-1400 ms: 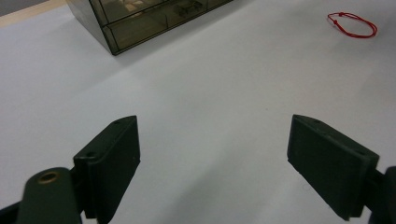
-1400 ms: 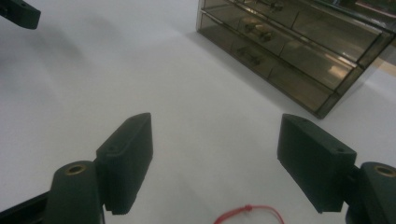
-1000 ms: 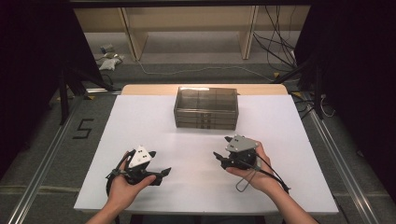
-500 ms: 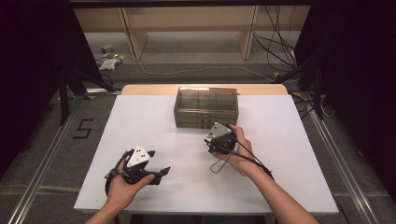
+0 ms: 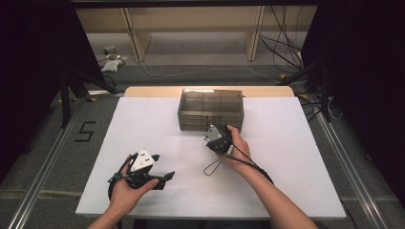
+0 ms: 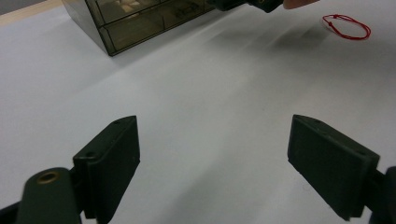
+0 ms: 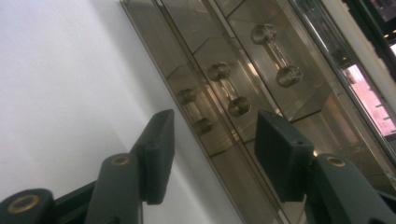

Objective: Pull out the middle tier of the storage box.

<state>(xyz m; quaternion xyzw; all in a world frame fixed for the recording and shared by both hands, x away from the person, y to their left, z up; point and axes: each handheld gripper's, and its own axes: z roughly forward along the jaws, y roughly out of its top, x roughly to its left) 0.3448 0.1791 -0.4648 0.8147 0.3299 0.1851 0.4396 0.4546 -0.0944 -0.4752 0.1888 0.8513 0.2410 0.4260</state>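
With our right gripper [image 7: 212, 154] spread before a clear handle [image 7: 229, 93] on the smoky transparent drawer box [image 5: 211, 109] mid-table, and our left gripper [image 6: 229, 154] spread idle, we risked shoving the light box instead.

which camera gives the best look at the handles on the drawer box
The right gripper view: the drawer handles appear close up between the open right tongs. The high view shows the whole drawer box but its handles are too small to make out. The left gripper view catches a corner of it.
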